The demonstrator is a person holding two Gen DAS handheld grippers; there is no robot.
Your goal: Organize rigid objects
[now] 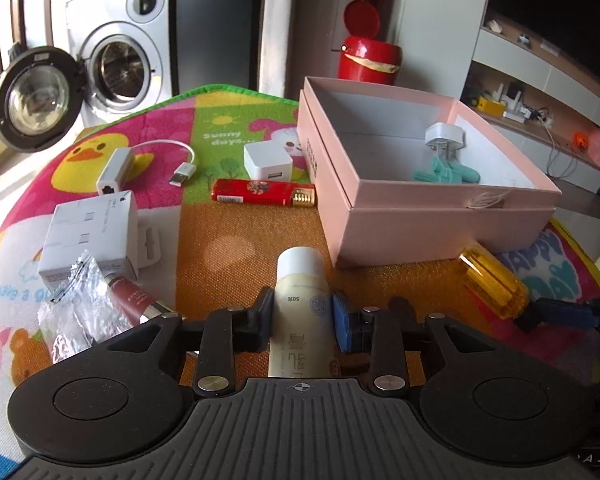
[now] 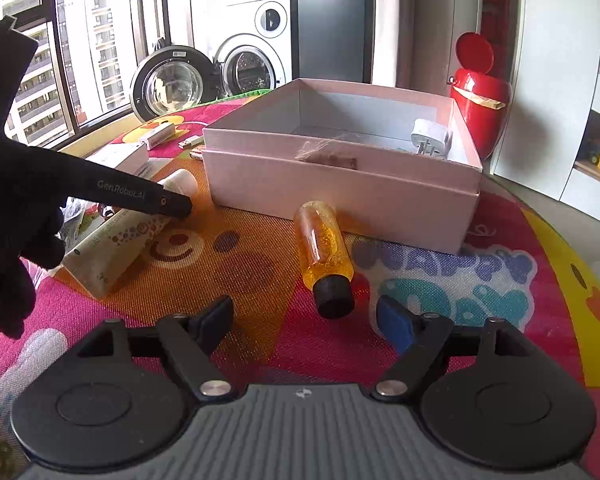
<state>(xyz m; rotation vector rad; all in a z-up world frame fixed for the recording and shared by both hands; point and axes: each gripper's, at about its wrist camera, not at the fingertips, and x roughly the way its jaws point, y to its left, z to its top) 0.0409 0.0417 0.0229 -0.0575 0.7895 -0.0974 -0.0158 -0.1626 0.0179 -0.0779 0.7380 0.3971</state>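
Here, a cream tube [image 1: 300, 308] is seen lying on the counter [image 1: 236, 232] between the pads of the left claw [image 1: 302, 312], its long axis running toward 12 o'clock, white cap pointing at the pink box [image 1: 432, 232]. The pads stand close at either flank of the tube, yet whether they actually press on it cannot be told; a grasp is not confirmed. In the right wrist view, the right claw [image 2: 306, 320] is held released, jaws wide, nothing between them. An amber bottle [image 2: 324, 248] is found just ahead at 12 o'clock, black cap nearest the claw, its body leaning slightly toward 11 o'clock and its far end near the box wall. The right claw is judged the nearer one for the bottle, and the approach is already lined up along the bottle's length, so a grip across the cap or neck would be called for. The box, open and set at 1 o'clock from the left claw, already contains a white plug [image 1: 444, 138] and teal clips [image 1: 440, 172].
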